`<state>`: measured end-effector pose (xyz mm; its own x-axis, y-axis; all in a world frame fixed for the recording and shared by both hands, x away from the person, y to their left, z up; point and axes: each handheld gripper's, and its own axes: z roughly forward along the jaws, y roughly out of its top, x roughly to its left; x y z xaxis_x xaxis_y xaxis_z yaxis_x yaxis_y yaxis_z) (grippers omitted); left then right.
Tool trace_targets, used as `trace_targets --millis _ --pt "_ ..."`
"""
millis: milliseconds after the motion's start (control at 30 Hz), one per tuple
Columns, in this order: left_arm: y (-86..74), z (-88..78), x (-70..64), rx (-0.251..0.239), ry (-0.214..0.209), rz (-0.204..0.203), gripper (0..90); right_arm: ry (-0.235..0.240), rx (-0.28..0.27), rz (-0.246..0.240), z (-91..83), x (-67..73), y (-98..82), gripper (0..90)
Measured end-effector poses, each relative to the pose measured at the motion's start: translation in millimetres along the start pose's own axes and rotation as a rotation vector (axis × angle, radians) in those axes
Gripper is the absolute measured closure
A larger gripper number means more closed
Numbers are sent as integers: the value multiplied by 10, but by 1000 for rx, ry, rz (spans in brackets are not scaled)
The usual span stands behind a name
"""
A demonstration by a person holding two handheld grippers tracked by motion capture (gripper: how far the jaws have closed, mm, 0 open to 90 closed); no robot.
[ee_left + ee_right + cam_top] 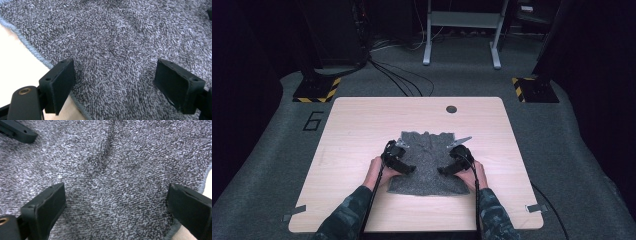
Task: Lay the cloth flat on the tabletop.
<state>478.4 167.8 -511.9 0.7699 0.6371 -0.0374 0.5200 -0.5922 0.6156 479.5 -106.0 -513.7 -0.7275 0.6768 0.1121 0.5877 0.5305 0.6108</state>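
A grey terry towel (pixel 427 150) lies rumpled on the wooden table (pixel 357 125), a little nearer the front than the middle. My left gripper (pixel 410 170) is low over the towel's left part, beside its hemmed edge (pixel 30 48). Its jaws are open in the left gripper view (pixel 115 68), with flat towel (pixel 117 37) between them and nothing pinched. My right gripper (pixel 443 171) is over the towel's right part, jaws wide apart (pixel 116 192) above the cloth (pixel 112 170). A shallow fold (pixel 106 147) runs ahead of it. The left gripper's jaw tip (pixel 18 131) appears at the top left of the right gripper view.
A dark round hole (pixel 451 109) sits near the table's far edge. Strips of tape (pixel 294 212) mark the front corners. Beyond the table, on the grey floor, stand two bases with yellow-black stripes (pixel 317 90), a white frame (pixel 462 30) and cables (pixel 402 80).
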Motion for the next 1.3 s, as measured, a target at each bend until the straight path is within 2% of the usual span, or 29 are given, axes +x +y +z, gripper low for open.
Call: trace_targets --millis 133,333,533,600,633,733,767,800,867,1000,1100,1167,1300 --pt "-58 -43 -17 -3 7 -18 165 -28 -2 -14 -24 28 -54 29" --pt "-121 -84 -66 -4 22 -21 163 -46 -11 -14 -70 52 -134 30" --pt "-200 -125 -145 -13 33 -27 158 -75 -3 -38 -87 96 -179 30" --pt "-231 -144 -177 -15 40 -25 158 -71 5 -44 -101 105 -194 30" --pt "-248 -150 -197 -20 50 -27 158 -77 -5 -29 -97 124 -199 29" --pt "-292 -177 -236 -23 46 -31 157 -76 1 -41 -116 155 -225 29" --pt "-306 -184 -243 -27 47 -28 158 -75 -2 -15 -116 197 -235 28" --pt "-318 -192 -248 -28 44 -27 158 -82 0 -36 -124 203 -247 29" --pt "-336 -211 -258 -26 37 -32 157 -82 3 -24 -134 255 -271 29" --pt "-368 -233 -287 -30 43 -37 157 -88 4 -38 -161 299 -320 29" --pt "-381 -247 -299 -30 32 -40 155 -94 -10 -23 -160 324 -335 31" --pt "-387 -273 -293 -43 19 -59 154 -90 -4 -29 -177 309 -334 44" --pt "-363 -427 -220 -106 19 -93 149 -83 -39 -21 -280 328 -311 39"
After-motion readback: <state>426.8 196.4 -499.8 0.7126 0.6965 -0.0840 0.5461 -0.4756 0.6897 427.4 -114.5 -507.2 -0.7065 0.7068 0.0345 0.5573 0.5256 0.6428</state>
